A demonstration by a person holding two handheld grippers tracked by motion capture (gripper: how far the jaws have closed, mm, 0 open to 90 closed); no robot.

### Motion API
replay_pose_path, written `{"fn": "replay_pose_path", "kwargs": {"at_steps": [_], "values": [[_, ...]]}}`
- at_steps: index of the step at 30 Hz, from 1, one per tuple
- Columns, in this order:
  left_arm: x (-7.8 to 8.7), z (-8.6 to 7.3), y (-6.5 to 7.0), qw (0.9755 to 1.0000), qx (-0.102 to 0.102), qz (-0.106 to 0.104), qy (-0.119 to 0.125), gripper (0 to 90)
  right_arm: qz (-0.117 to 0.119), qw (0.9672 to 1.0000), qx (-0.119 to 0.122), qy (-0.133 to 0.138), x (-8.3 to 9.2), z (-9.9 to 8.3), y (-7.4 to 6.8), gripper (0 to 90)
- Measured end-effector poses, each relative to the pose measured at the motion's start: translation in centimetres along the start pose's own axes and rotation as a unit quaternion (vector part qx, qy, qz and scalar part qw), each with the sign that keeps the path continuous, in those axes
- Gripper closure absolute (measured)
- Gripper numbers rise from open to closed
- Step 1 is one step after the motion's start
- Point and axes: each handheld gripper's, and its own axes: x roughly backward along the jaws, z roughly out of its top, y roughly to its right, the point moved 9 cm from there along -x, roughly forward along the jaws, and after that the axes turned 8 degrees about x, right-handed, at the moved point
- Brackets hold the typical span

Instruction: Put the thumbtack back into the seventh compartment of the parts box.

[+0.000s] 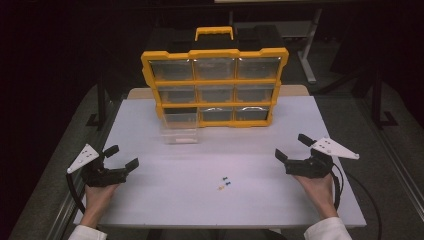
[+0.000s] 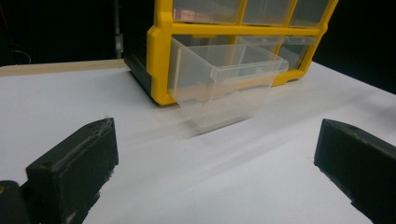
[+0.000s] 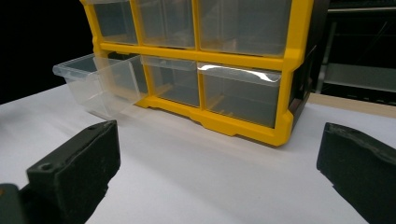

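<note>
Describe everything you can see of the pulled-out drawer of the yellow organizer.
The drawer is a clear, colourless plastic bin with a thickened rim and looks empty. It sticks out of the bottom-left slot of the yellow organizer, its back end still inside the frame. It sits just above the white table. No gripper touches it.

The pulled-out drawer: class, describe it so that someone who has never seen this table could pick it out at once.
Start at the yellow organiser standing upright at the far side of the white table, with nine clear drawers in three rows. Go to the bottom row, left end as the high view shows it. That clear drawer juts forward over the table, while the other eight sit flush in the frame.
</note>
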Motion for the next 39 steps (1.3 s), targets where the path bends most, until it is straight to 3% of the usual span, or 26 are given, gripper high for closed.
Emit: {"fn": "replay_pose_path", "kwargs": {"at_steps": [10, 22, 27, 32, 39], "values": [[0.0, 0.0, 0.6, 0.9999, -0.001, -0.013, 0.004, 0.0, 0.006, 1.0, 0.006, 0.004, 0.3, -0.1, -0.1, 0.0], [-0.5, 0.2, 0.7, 1.0, 0.003, -0.004, -0.004, 0.0, 0.013, 0.9999, 0.004, 0.009, 0.5, -0.2, -0.3, 0.0], [-0.6, 0.7, 1.3, 0.9995, -0.022, -0.002, -0.023, 0.0, 0.016, 0.9998, 0.003, 0.011, 0.5, -0.2, -0.4, 0.0], [-0.8, 0.8, 2.0, 0.9981, -0.036, -0.017, -0.048, 0.0, 0.015, 0.9998, 0.005, 0.013, 0.6, -0.1, -0.5, 0.0], [-1.9, 1.1, 3.2, 0.997, -0.047, -0.027, -0.055, 0.0, 0.014, 0.9998, 0.003, 0.013, 0.7, -0.1, -0.5, 0.0]]}}
